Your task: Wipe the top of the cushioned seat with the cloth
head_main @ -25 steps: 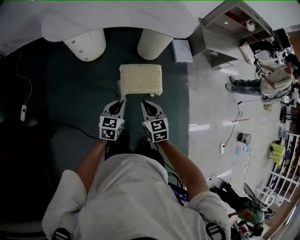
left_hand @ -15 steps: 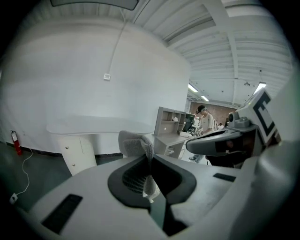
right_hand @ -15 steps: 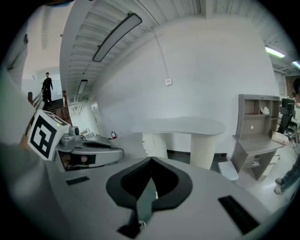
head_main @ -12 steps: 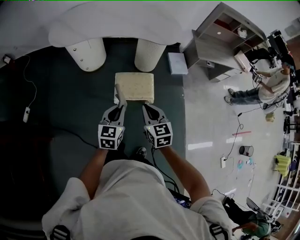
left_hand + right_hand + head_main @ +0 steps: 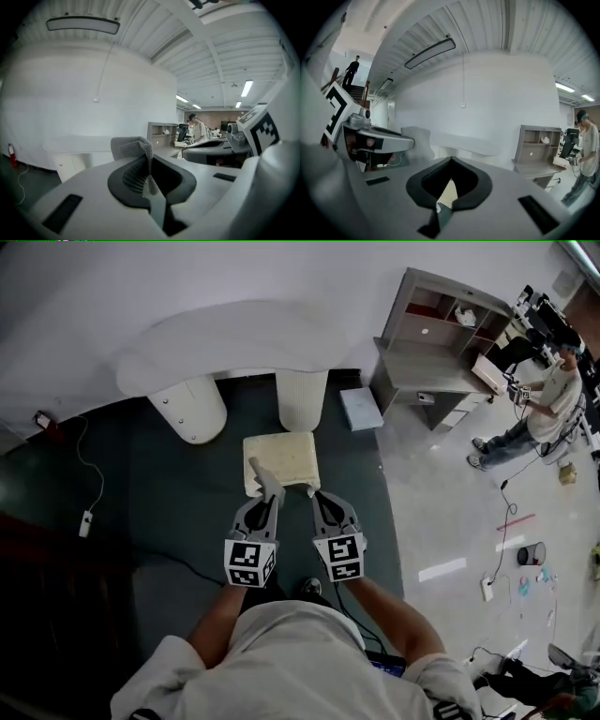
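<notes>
Grey cloth [image 5: 263,476] clamped in my left gripper [image 5: 270,499] at the cream seat's [image 5: 289,452] near edge, my right gripper [image 5: 320,499] closed empty alongside, open green carpet [image 5: 159,498] both sides.

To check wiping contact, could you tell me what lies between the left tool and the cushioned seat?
The cloth, clamped in the left tool, overlaps the near edge of the cushioned seat; head view.

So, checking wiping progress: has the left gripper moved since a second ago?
Yes: the left gripper, shut on the cloth, has pushed forward from the cushioned seat's near-left edge to over its top.
</notes>
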Available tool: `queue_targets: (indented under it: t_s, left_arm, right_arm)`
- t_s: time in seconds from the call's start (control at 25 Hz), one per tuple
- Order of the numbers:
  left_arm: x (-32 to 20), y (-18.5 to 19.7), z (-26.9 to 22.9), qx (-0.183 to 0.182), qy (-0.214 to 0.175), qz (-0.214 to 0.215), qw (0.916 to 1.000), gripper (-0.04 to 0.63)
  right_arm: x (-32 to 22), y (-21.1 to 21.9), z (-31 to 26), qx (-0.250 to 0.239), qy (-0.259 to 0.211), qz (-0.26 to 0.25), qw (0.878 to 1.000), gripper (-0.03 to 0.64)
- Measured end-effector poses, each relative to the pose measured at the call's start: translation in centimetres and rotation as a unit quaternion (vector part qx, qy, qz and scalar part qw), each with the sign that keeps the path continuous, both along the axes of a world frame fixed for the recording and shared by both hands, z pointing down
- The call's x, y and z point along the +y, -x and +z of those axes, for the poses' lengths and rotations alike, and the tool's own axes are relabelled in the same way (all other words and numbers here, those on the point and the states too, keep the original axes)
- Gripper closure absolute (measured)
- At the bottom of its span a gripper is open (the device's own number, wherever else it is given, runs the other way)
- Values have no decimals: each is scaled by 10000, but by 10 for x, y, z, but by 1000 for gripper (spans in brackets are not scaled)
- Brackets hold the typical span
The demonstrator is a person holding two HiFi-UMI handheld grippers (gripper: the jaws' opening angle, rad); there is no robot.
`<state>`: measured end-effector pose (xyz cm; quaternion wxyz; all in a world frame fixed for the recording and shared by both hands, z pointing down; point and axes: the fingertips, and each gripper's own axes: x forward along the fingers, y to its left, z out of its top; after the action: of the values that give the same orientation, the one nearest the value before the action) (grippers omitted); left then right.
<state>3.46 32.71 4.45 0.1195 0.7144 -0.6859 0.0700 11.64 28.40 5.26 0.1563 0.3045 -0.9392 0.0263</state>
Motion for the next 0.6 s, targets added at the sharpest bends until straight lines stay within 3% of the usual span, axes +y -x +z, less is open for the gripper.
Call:
queue_targets:
  t_s: [0.2, 0.6]
  left_arm:
    - [3, -33, -21, -398, -71, 116, 9991, 569]
    - [18, -43, -13, -314, 14, 87, 9995, 569]
  right_arm:
    - [6, -28, -27, -243, -84, -18, 9997, 607]
    - [16, -32, -15, -538, 62, 15, 9985, 607]
